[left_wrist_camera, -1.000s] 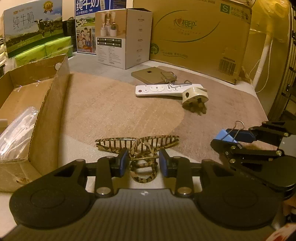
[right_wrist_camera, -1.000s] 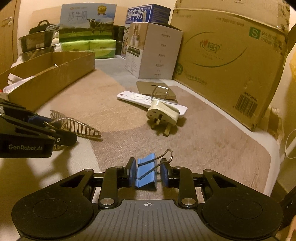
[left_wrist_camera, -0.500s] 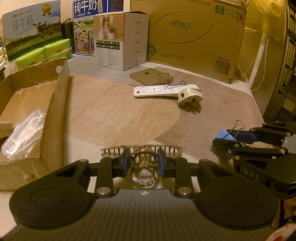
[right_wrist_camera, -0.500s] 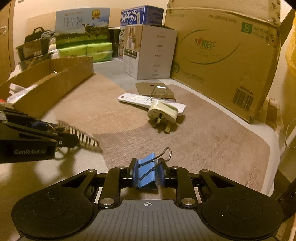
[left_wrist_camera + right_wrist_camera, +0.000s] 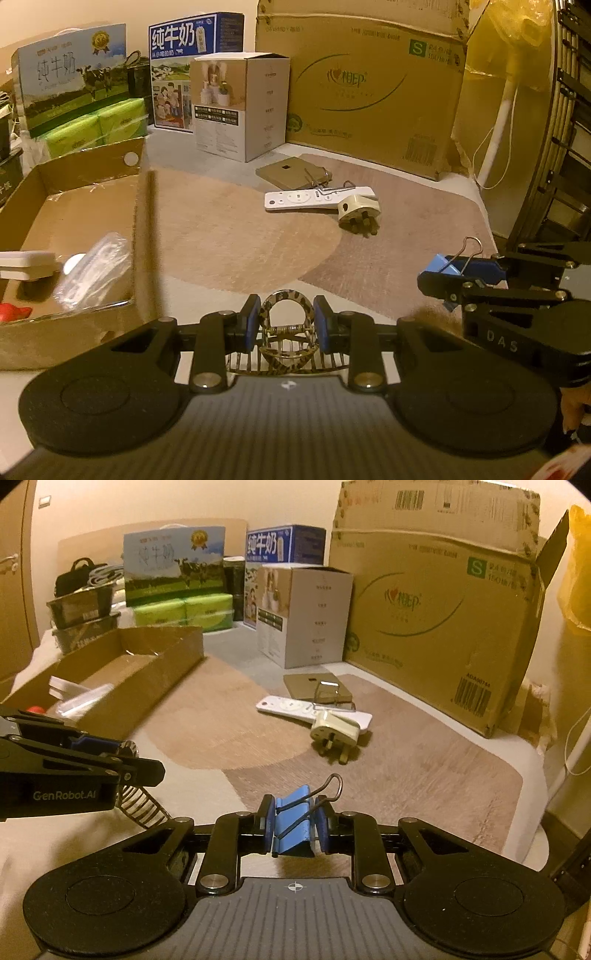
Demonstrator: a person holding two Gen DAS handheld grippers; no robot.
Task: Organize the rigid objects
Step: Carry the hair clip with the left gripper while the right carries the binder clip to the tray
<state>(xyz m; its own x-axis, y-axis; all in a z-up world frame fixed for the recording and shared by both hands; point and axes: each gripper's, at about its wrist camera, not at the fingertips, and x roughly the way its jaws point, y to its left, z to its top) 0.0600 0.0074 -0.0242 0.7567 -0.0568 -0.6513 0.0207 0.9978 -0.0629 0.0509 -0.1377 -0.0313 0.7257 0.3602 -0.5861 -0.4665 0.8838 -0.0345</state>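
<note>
My left gripper (image 5: 287, 328) is shut on a leopard-print hair claw (image 5: 287, 334) and holds it off the mat; the claw's teeth hang below. It also shows in the right wrist view (image 5: 142, 806). My right gripper (image 5: 293, 825) is shut on a blue binder clip (image 5: 293, 821), raised above the mat; the clip also shows in the left wrist view (image 5: 448, 264). An open cardboard box (image 5: 142, 236) stands at the left, holding a plastic bag, a white block and something red.
On the brown mat (image 5: 236, 236) lie a white remote (image 5: 314, 197), a cream plug (image 5: 360, 214), and a tan flat card with a metal clip (image 5: 291, 173). Cartons and a large cardboard box (image 5: 369, 96) line the back. A fan pole stands at the right.
Both grippers rose from the mat with their objects. The hair claw was lifted off the mat and now hangs in my left gripper. The box's inside came into view.
</note>
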